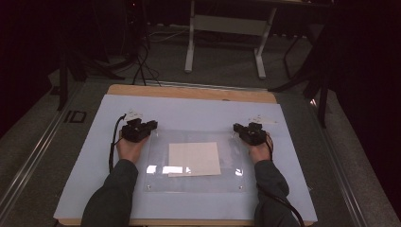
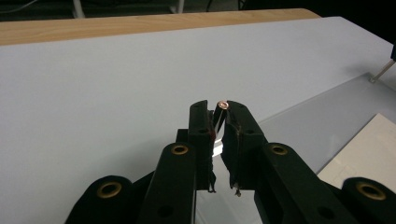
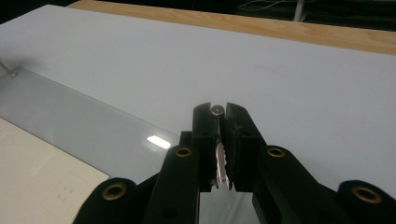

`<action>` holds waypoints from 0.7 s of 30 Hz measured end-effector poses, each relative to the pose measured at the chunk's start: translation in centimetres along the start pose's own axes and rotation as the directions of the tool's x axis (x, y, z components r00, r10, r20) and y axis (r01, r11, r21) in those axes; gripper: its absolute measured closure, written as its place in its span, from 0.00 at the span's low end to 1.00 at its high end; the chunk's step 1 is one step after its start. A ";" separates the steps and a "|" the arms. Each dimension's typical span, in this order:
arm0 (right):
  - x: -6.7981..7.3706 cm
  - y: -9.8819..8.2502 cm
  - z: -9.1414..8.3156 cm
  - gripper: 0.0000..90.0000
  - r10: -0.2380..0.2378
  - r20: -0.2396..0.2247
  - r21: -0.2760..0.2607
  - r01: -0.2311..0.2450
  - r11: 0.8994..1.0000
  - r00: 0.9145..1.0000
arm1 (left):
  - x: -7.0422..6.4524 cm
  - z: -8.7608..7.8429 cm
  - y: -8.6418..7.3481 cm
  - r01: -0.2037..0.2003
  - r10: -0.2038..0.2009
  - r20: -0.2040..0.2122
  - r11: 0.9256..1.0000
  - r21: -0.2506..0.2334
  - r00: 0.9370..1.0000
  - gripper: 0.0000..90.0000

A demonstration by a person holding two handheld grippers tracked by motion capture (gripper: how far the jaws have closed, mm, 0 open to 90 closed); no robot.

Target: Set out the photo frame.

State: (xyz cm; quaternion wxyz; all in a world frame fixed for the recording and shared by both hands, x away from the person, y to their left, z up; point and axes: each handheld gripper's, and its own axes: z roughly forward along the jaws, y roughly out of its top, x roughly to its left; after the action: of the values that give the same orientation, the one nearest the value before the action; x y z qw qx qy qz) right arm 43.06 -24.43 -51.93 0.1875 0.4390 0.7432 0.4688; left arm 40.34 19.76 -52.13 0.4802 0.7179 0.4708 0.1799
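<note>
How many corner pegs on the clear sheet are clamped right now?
2. The left hand-held gripper is shut on the far-left corner peg; the right hand-held gripper on the far-right corner peg. The clear sheet has two near corners unclamped.

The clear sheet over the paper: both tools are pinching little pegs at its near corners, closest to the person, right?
Not the near corners. The high view shows the left tool and right tool at the far corners of the clear sheet, each clamping a small peg over the paper.

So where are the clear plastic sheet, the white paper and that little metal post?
clear sheet (image 1: 156,182): high view, bare near-left part.
white paper (image 1: 194,158): high view, its middle.
metal post (image 2: 223,105): left gripper view, its round top.
</note>
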 end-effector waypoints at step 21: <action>-0.2 0.0 0.2 0.93 0.011 -0.009 0.005 -0.011 1.000 1.000 | 0.0 0.5 0.2 0.004 -0.004 -0.011 1.000 0.021 1.000 0.91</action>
State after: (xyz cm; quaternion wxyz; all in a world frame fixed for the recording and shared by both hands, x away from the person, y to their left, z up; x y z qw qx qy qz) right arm 43.30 -24.52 -52.01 0.1804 0.4413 0.7427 0.4702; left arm 40.77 19.48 -52.14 0.4706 0.7208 0.4767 0.1779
